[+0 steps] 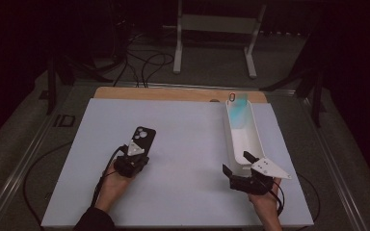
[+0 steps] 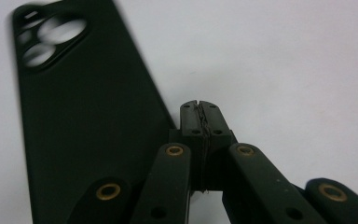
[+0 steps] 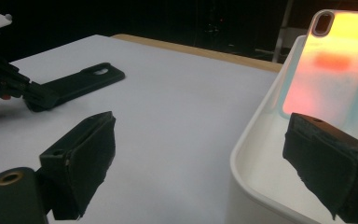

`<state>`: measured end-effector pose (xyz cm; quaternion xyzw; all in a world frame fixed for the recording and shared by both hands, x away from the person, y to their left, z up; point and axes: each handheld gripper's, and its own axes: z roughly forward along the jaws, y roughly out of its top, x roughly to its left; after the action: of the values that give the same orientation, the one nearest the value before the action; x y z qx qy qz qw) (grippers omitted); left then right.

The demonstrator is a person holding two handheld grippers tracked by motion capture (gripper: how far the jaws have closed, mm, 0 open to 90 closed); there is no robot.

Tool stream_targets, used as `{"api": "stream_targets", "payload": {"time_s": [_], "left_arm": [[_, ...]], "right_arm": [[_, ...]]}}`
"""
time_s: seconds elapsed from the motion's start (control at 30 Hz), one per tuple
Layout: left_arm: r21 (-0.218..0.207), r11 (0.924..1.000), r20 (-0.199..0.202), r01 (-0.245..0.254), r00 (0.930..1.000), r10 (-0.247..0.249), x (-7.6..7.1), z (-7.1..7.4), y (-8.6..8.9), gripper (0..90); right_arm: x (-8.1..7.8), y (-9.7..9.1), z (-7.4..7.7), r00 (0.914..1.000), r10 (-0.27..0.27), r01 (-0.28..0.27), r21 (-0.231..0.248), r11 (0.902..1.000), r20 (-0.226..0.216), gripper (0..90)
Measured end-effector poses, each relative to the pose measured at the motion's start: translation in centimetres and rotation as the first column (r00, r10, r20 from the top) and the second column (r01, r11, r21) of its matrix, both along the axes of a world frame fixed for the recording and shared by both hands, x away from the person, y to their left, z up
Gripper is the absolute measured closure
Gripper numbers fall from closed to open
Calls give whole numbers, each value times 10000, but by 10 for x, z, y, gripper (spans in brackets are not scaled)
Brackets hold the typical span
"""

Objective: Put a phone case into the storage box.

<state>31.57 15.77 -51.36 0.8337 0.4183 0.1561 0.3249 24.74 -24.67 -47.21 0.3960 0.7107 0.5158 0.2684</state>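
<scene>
A black phone case lies back up on the white table sheet, left of centre. My left gripper sits at its near end with its jaws pressed together. In the left gripper view the case runs along the left side of the shut jaws, and nothing shows between them. My right gripper is open at the near end of a long white tray. One jaw is over the table and the other inside the tray. An iridescent phone case leans upright at the tray's far end.
The white sheet covers a wooden board whose far edge shows at the back. A metal frame and cables stand on the dark floor beyond the table. Open sheet lies between the two grippers.
</scene>
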Motion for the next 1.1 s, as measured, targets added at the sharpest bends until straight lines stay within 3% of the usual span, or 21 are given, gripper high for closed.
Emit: {"api": "stream_targets", "payload": {"time_s": [0.13, 0.2, 0.3, 0.37, 0.47, 0.53, 0.67, 0.73, 0.83, 0.93, 1.03, 1.1], "left_arm": [[-136, 9974, -33, -714, 9974, 713, 0, -1, 16, 898], [-164, 9976, -52, -671, 9977, 671, 0, -1, 17, 898], [145, 9985, -38, -527, 9986, 527, -1, -6, 11, 899], [-79, 9985, -88, -542, 9985, 541, 0, -5, 12, 898], [-302, 9983, 139, -500, 9986, 504, -3, 0, 14, 895], [-735, 9961, 456, -483, 9976, 518, -6, 7, 18, 874], [-1366, 9905, 1380, -170, 9898, 360, -20, 23, 29, 729], [-1782, 9840, 1766, 44, 9839, 276, -28, 31, 38, 661], [-2058, 9786, 2245, -80, 9729, 552, -41, 39, 53, 564], [-2285, 9728, 2414, -380, 9658, 944, -51, 42, 66, 447], [-2200, 9714, 2622, -895, 9537, 1473, -61, 41, 76, 273], [-2034, 9736, 2626, -1039, 9521, 1565, -65, 39, 80, 153]], "right_arm": [[0, 0, 0, 10000, -17, 17, -3, 10000, -5, 92], [0, 0, 0, 10000, -27, 27, -16, 10000, 1, 92], [1, 1, -1, 10000, 4, -4, -56, 10000, 17, 92], [0, 1, 0, 10000, 11, -11, -64, 10000, 10, 92], [0, 1, 0, 10000, -37, 37, -13, 10000, 9, 92], [0, 0, 0, 10000, -26, 26, -9, 10000, 8, 92], [0, 0, 0, 10000, 41, -41, 24, 10000, 2, 98], [0, 0, 0, 10000, 74, -74, 38, 10000, 25, 106], [0, 0, 1, 9999, 118, -119, 38, 9999, 94, 106], [0, 1, 2, 9998, 134, -135, 45, 9999, 166, 107], [0, 1, 2, 9997, 165, -166, 22, 9999, 196, 107], [0, 1, 2, 9996, 192, -192, 0, 9998, 224, 107]]}}
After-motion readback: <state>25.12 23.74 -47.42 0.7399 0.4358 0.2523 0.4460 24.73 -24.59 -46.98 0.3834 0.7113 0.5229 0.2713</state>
